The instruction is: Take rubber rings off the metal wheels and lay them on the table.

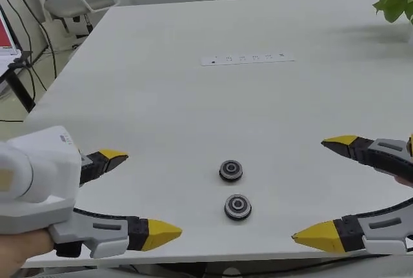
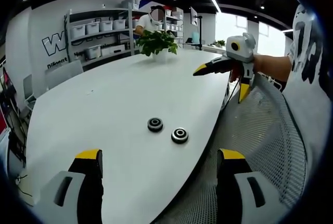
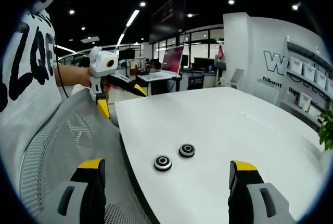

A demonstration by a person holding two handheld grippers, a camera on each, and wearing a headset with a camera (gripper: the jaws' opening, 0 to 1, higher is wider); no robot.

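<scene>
While the far metal wheel (image 1: 231, 170) and near metal wheel (image 1: 237, 206) lie close together on the table (image 1: 161, 84), the left gripper (image 1: 150, 194) and right gripper (image 1: 311, 189) flank them, jaws spread wide.

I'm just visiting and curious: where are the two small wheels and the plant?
Nearer wheel (image 1: 237, 206): head view, on its centre hub.
Farther wheel (image 1: 230, 170): head view, on its centre hub.
Plant (image 2: 157, 41): left gripper view, on its leaves.

The table (image 1: 193, 117) has a pale, matt, smooth top with a faint grain. The far wheel (image 1: 231, 170) and the near wheel (image 1: 237, 206) are shiny metal in the middle, with dull black rubber round the edge. The left gripper (image 1: 150, 193) and right gripper (image 1: 310, 189) are smooth plastic. The chair (image 2: 260, 125) is grey mesh.
</scene>
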